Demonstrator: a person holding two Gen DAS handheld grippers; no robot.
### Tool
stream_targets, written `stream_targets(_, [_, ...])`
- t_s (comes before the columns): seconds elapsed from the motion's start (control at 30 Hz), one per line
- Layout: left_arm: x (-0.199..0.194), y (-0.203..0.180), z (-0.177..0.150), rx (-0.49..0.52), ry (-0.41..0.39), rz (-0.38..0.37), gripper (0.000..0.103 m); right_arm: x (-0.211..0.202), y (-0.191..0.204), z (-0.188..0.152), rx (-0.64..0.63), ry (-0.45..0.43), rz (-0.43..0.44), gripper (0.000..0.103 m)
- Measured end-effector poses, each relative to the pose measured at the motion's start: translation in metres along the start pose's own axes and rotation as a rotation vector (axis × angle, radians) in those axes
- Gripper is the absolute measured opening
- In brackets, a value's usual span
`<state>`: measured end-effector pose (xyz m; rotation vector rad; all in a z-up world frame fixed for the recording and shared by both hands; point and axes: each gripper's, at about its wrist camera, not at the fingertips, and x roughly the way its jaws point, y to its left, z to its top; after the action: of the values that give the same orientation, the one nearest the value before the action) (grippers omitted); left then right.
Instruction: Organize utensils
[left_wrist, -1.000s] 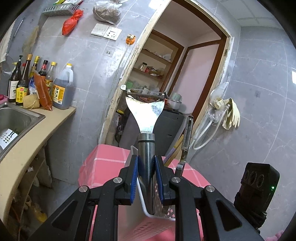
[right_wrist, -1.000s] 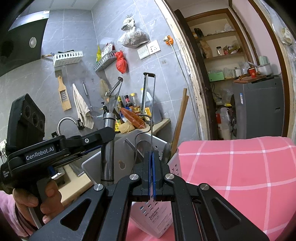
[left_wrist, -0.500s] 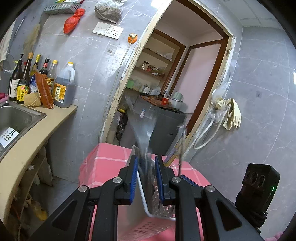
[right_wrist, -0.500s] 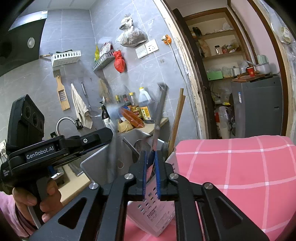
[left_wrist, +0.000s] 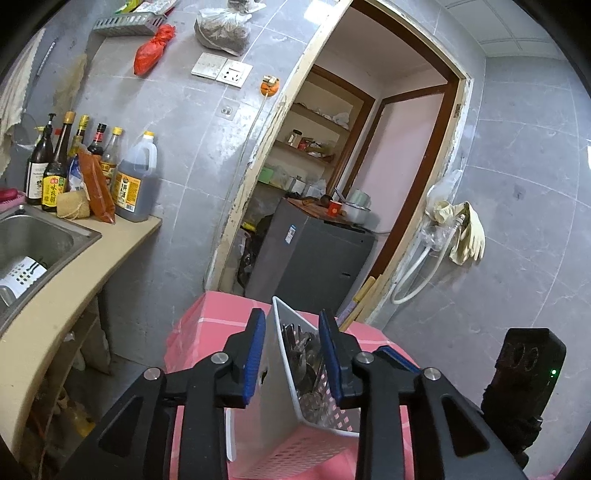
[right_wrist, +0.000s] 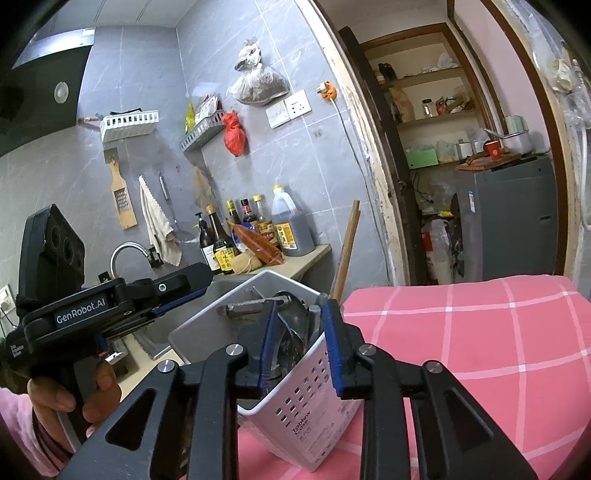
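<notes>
A white perforated utensil holder stands on the pink checked tablecloth; it also shows in the right wrist view. Several metal utensils lie inside it, also seen in the right wrist view. My left gripper is open and empty just above the holder. My right gripper is open and empty over the holder's rim. The left gripper's body shows at the left of the right wrist view.
A counter with a steel sink and several sauce bottles lies to the left. A grey fridge stands in the doorway behind the table. Wooden sticks lean by the holder.
Both grippers have opened. The spatula from the left gripper and the thin utensil from the right gripper have dropped into the holder.
</notes>
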<state>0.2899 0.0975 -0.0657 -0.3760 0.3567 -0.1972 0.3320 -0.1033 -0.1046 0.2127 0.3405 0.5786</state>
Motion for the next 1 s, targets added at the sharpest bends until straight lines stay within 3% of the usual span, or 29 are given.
stream_targets(0.2, [-0.010, -0.007, 0.006, 0.030, -0.006, 0.052, 0.052, -0.020, 0.000, 0.015, 0.012, -0.033, -0.053, 0.055])
stream_targets(0.3, [-0.017, -0.012, 0.010, 0.038, -0.002, 0.075, 0.068, -0.034, -0.001, 0.025, 0.020, -0.043, -0.094, 0.070])
stream_targets(0.37, [-0.022, -0.015, 0.012, 0.042, -0.001, 0.093, 0.085, -0.048, -0.003, 0.032, 0.022, -0.051, -0.130, 0.079])
stream_targets(0.47, [-0.031, -0.021, 0.015, 0.041, 0.003, 0.104, 0.095, -0.067, -0.005, 0.043, 0.027, -0.059, -0.180, 0.091])
stream_targets(0.63, [-0.049, -0.033, 0.019, 0.042, 0.013, 0.116, 0.101, -0.103, -0.004, 0.058, 0.022, -0.080, -0.253, 0.101])
stream_targets(1.0, [-0.099, -0.073, 0.012, 0.086, 0.006, 0.124, 0.102, -0.181, 0.009, 0.074, -0.009, -0.084, -0.342, 0.102])
